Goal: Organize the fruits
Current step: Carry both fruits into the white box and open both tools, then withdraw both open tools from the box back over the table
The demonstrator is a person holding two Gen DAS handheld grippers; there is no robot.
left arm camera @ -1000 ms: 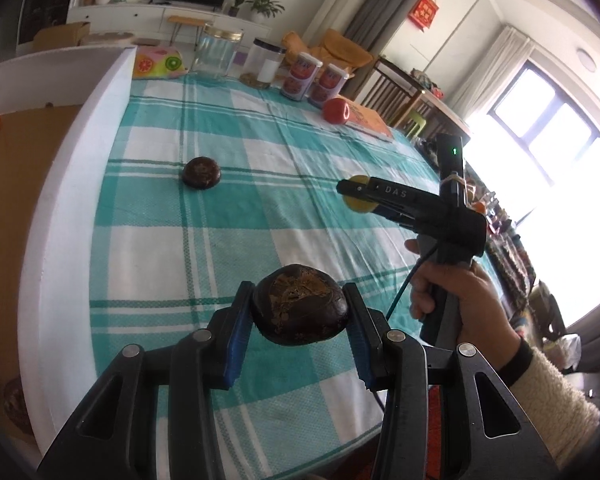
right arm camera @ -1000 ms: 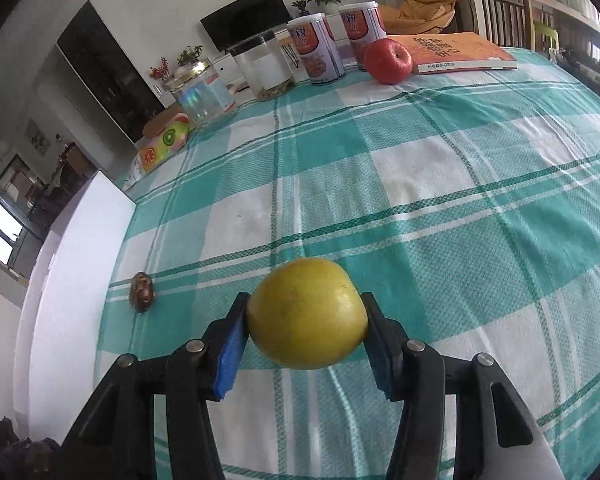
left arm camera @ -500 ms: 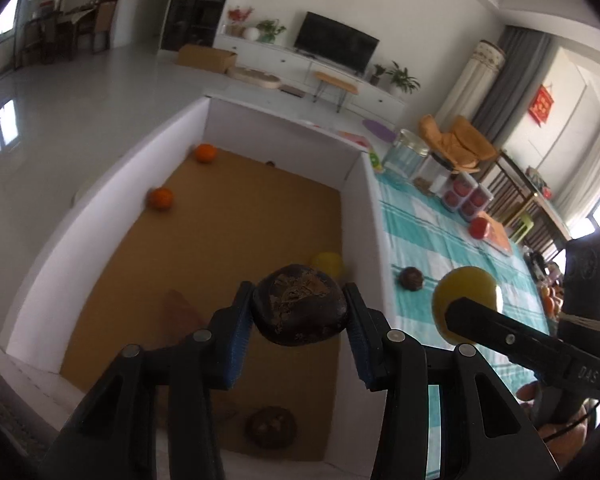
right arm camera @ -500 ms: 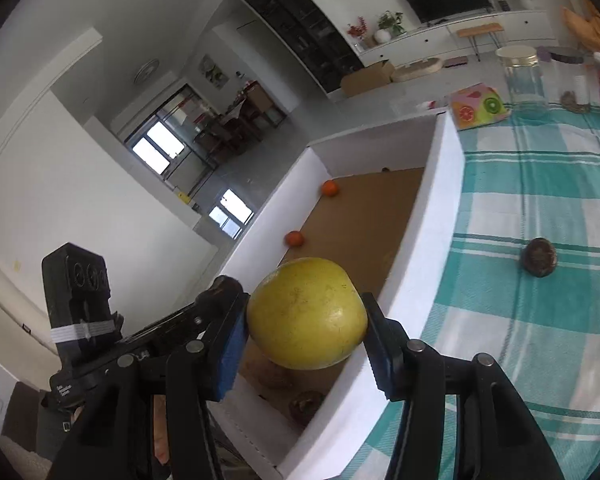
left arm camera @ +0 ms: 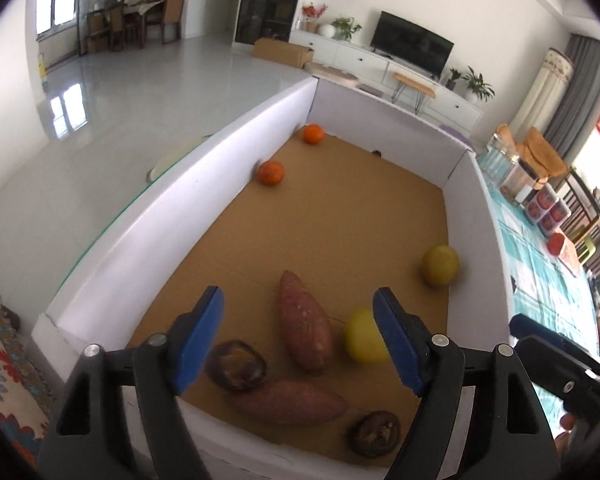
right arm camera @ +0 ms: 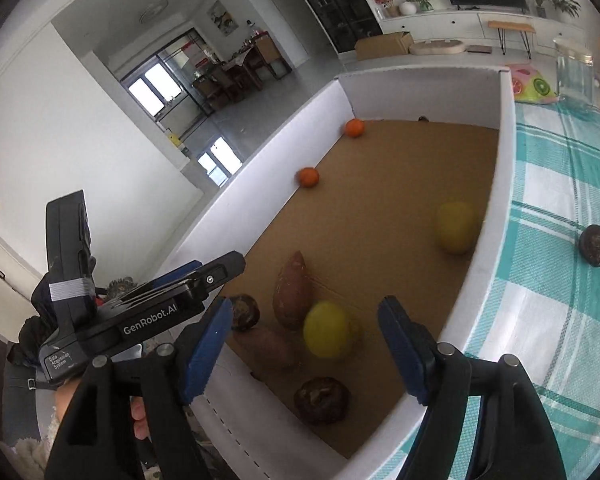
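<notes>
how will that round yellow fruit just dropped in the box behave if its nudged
The round yellow fruit would probably roll: it is near-spherical, on the flat brown cardboard floor, and looks motion-blurred already. Its smooth skin may slip between pads. The long reddish sweet potato beside it would likely stop it.

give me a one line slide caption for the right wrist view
Open right gripper, its jaws just opened, above a white box holding a blurred yellow fruit, sweet potatoes and oranges.
</notes>
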